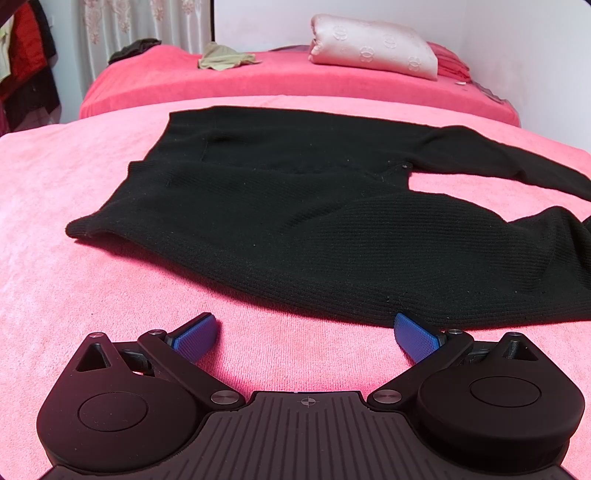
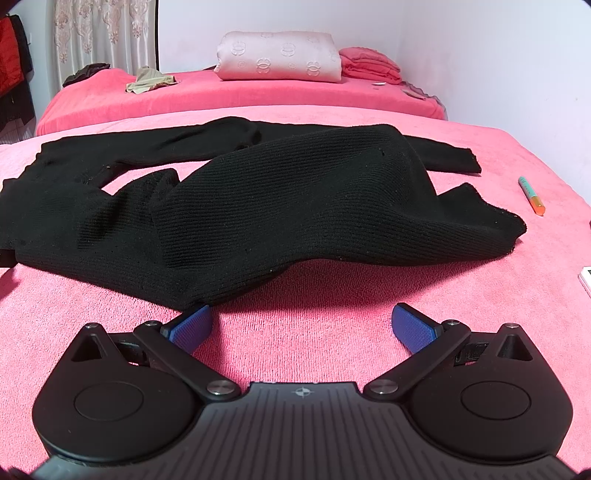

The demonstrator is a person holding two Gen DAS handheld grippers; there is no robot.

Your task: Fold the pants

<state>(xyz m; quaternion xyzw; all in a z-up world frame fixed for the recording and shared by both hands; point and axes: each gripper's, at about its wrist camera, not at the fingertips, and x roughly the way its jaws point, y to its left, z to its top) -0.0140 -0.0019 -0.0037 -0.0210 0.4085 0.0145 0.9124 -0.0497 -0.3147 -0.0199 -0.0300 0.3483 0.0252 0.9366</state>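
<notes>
Far left, in the left wrist view: hanging clothes [image 1: 22, 62], then a curtain [image 1: 140, 22]. On the far pink bed [image 1: 184, 79], a dark garment [image 1: 135, 48], a beige cloth [image 1: 221, 59], a pale folded quilt [image 1: 373, 46], and folded pink bedding [image 1: 452, 62].

On the near pink blanket [image 1: 55, 221], black pants [image 1: 295, 206] spread flat, waist to the left, legs running off right. Left gripper [image 1: 306, 332] low over the blanket, blue pads spread wide, holding nothing; right pad just at the near edge of the pants, contact unclear.

In the right wrist view, near leg bunched and humped, cuffs to the right. Right gripper [image 2: 303, 325] also spread wide and empty, left pad at the pants' near edge. Further right, a pen [image 2: 532, 195] on the blanket, apart from the pants; at the right border, a white object [image 2: 585, 277], cut off.
</notes>
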